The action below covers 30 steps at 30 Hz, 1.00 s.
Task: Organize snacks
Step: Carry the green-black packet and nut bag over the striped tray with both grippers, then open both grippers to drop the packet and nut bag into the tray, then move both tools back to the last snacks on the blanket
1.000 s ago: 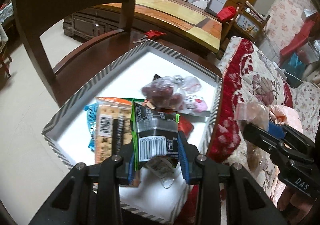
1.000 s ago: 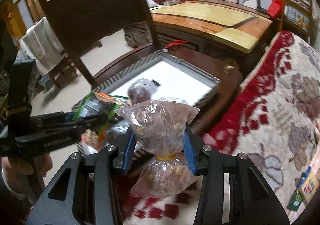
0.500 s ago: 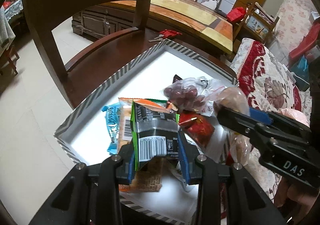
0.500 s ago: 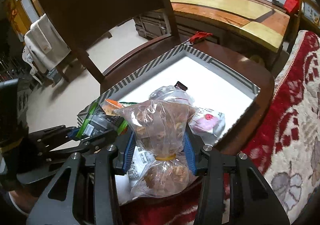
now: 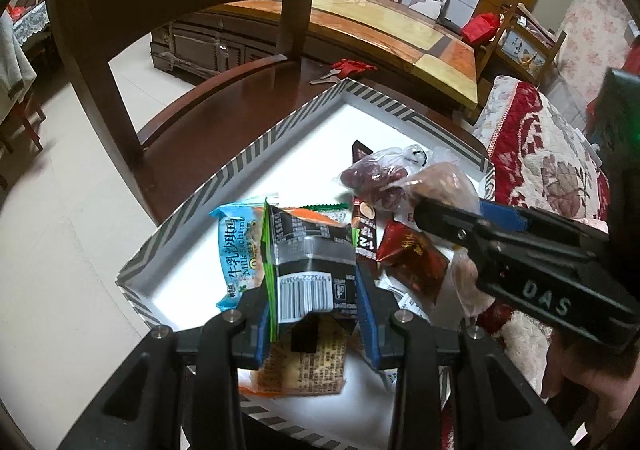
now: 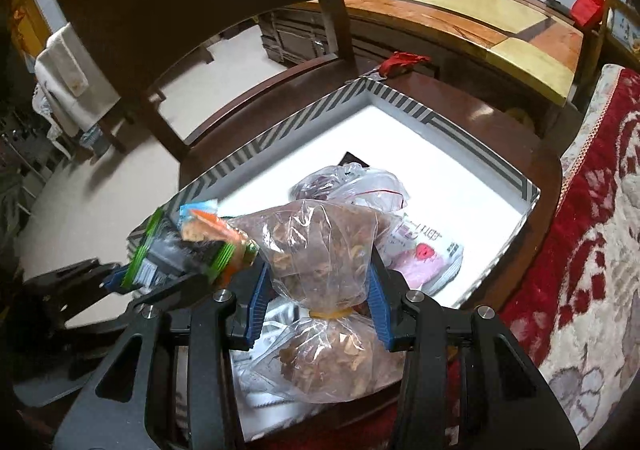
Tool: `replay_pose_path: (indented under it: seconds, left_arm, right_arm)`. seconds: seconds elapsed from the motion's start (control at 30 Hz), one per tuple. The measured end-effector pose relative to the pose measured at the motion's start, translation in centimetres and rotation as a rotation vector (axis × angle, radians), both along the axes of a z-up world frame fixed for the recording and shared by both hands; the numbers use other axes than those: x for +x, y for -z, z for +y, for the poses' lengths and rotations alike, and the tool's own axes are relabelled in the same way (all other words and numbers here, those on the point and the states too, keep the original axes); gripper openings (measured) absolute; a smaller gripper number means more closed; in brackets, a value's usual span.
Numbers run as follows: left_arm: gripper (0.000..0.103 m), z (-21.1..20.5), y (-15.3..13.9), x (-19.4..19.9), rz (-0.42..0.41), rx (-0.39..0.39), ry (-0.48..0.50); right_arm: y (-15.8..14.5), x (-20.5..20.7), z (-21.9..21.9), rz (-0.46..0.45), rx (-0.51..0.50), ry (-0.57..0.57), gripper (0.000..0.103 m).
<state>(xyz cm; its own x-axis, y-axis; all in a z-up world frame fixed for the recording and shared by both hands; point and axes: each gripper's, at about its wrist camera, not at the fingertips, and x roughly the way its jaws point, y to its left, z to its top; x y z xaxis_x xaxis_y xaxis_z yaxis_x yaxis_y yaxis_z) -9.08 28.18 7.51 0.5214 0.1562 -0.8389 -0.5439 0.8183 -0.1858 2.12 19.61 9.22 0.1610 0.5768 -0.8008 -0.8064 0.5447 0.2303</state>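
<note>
— Over the white tray with the grey-striped rim (image 5: 248,166), what does the left gripper (image 5: 316,314) have?

— Its blue-padded fingers (image 5: 262,326) are closed narrowly on a black snack packet with green edges and a white barcode (image 5: 310,262), held above the tray's near corner. Under it lies an orange-trimmed cracker pack (image 5: 304,366), with a light blue wafer packet (image 5: 236,250) just beside.

— And the right gripper (image 6: 316,306)?

— It pinches a clear plastic bag of brown dried pieces (image 6: 324,250), tied at the waist with a yellow rubber band (image 6: 330,313). The pads press in just above the band, so the bag bulges above and below them. It hangs over the tray's near edge.

— What already lies in the tray?

— A clear bag of dark red fruit (image 5: 376,178), a dark brown stick sachet (image 5: 364,218), a red foil packet (image 5: 412,258) and a white packet with a pink picture (image 6: 424,254), all clustered near the near side; the far half is bare white.

— Where does the tray sit?

— On a dark wooden chair seat (image 5: 224,106), next to a red and cream floral cushion (image 6: 600,210).
</note>
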Motion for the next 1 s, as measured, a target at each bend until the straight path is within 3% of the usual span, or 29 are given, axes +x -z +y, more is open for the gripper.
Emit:
replay_pose_path:
  seconds: [0.37,0.57,0.67,1.0]
  left_arm:
    - [0.039,0.2,0.2,0.0,-0.001,-0.007,-0.014]
    - [0.055,0.1,-0.4,-0.3,-0.013,0.004,-0.028]
    - [0.068,-0.1,-1.1,-0.5,-0.030,0.023,-0.032]
    - [0.080,-2.7,-2.3,0.1,-0.049,0.055,0.011]
  right_arm:
    - [0.6,-0.7,1.3,0.025,-0.007,-0.027,0.044]
    - [-0.8,-0.5,-0.4,0.033,0.044,-0.001,0.048]
    - [-1.6,-0.6,-1.5,0.043,0.080,0.010,0.048]
    - [-1.8,-0.7,-6.3,0.045,0.100,0.075,0.048]
